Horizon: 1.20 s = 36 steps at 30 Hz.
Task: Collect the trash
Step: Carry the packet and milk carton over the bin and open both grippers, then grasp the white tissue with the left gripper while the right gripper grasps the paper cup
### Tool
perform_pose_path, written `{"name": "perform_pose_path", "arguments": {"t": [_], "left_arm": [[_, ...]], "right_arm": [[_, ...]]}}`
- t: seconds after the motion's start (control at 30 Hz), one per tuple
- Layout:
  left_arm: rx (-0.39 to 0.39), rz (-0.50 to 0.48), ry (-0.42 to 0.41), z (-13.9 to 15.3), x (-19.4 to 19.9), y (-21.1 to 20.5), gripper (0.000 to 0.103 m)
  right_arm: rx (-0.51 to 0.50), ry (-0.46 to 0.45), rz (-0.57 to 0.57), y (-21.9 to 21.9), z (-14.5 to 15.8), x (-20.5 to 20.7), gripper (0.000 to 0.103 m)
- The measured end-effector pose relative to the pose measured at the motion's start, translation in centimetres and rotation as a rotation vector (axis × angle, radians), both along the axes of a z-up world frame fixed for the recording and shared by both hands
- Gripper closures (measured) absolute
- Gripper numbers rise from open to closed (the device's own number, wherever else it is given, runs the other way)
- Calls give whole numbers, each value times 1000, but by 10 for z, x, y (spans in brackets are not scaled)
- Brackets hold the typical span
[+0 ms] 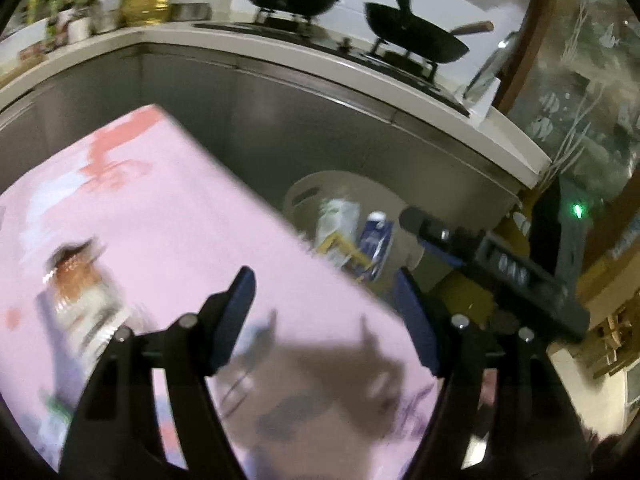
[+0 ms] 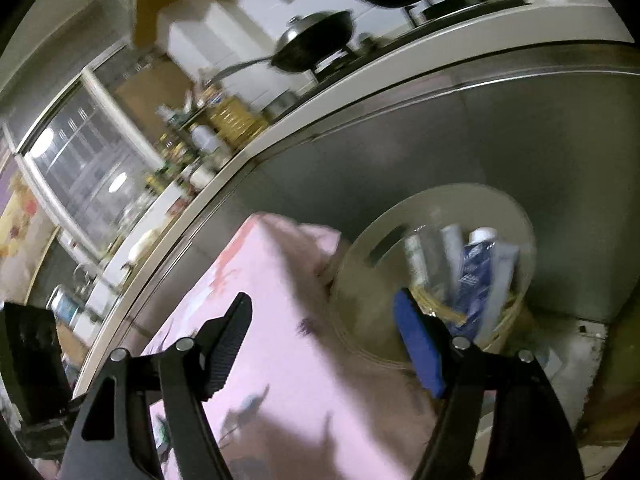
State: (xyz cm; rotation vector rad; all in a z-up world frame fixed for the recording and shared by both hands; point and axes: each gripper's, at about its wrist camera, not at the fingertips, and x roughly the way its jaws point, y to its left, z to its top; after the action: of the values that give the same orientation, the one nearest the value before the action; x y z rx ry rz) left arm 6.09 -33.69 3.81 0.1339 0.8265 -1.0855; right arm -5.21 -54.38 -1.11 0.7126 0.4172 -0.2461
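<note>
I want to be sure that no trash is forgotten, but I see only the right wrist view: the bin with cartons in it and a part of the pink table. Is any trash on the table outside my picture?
Observer: Yes. In the left wrist view a crumpled clear and brown wrapper sits on the pink table, left of the left gripper.
Operator: Is that gripper holding something?
Observer: No, its jaws stand open with nothing between them.
Operator: Anything else there?
Observer: A small green thing near the picture's lower left edge, too blurred to name.
</note>
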Motion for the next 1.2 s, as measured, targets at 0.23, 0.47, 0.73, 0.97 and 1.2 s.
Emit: {"name": "perform_pose_path", "arguments": {"t": [0.23, 0.47, 0.73, 0.97, 1.2], "left_arm": [[46, 244, -48, -8, 12, 162, 34], [173, 659, -103, -22, 41, 333, 34], [209, 802, -21, -44, 107, 407, 34], [195, 807, 46, -70, 146, 405, 34], [135, 811, 51, -73, 155, 407, 34]], "right_arm": [[-18, 37, 201, 78, 5, 33, 48], [-83, 94, 426, 182, 10, 84, 48], [-203, 163, 659, 306, 20, 144, 48], [-338, 184, 753, 387, 30, 197, 46], [-443, 251, 743, 442, 7, 264, 46]]}}
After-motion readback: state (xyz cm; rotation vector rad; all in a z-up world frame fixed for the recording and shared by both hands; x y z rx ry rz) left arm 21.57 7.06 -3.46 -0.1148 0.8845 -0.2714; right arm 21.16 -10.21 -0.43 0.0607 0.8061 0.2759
